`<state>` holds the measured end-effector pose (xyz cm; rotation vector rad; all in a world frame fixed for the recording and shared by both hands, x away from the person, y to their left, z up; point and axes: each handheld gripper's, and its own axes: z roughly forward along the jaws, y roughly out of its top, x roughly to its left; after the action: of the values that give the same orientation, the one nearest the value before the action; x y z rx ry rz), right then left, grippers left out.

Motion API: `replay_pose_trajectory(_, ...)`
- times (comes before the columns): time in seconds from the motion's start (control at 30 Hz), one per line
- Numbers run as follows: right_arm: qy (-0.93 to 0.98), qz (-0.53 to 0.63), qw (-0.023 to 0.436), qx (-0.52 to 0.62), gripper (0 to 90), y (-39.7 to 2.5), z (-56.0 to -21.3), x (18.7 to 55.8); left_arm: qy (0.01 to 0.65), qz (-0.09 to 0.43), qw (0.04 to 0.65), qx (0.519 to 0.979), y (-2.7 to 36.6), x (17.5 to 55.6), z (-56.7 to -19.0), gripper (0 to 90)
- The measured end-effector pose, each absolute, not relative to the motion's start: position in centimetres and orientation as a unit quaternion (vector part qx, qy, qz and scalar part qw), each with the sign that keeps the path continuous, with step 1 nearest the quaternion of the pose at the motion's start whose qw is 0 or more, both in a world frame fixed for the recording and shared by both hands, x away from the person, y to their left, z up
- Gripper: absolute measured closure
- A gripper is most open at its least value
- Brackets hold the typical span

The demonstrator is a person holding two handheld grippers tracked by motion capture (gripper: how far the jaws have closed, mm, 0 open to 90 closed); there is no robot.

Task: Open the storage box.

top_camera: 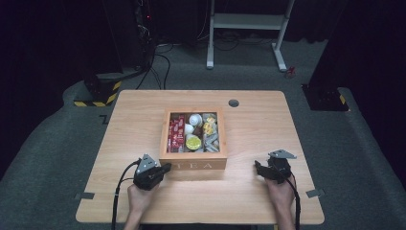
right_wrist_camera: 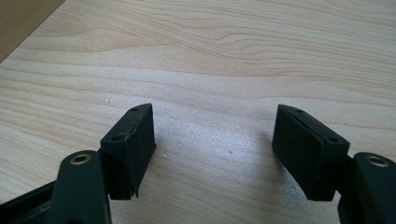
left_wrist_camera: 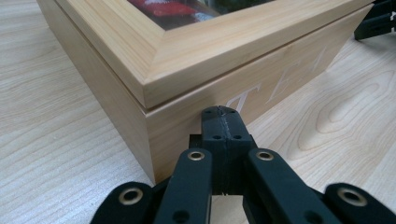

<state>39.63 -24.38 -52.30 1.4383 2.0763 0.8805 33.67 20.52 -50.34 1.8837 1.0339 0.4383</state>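
Wooden tea box (top_camera: 193, 165) at the middle of the table (top_camera: 143, 201), lid closed. The lid is a wooden frame around a clear pane, through which red packets (top_camera: 176, 132), a yellow round item (top_camera: 193, 143) and white items can be seen. The box is close to square, so no long axis stands out. Its front wall, lettered "TEA", faces the person's edge of the table, and its sides run parallel to the table edges.

Left gripper (top_camera: 165, 168), held in the left hand (top_camera: 139, 196), lies just beside the box's front left corner. Its jaws are pressed together on nothing. In the left gripper view the closed tip (left_wrist_camera: 220, 111) sits close against the front wall (left_wrist_camera: 280, 70) below the lid seam; actual contact cannot be told.

Right gripper (top_camera: 258, 170), held in the right hand (top_camera: 281, 194), lies to the right of the box's front wall and apart from it. Its jaws are spread wide over bare tabletop (right_wrist_camera: 215, 70), with nothing between them.
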Motion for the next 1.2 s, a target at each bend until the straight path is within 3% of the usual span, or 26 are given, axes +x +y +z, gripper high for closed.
replay_pose_trajectory(1.2, 0.757, 0.32, 0.231, 0.52, 29.4, -24.4, -52.3, 39.6, 0.406, 0.171, 0.455, 0.774, 20.6, 34.1, -48.5, 90.0)
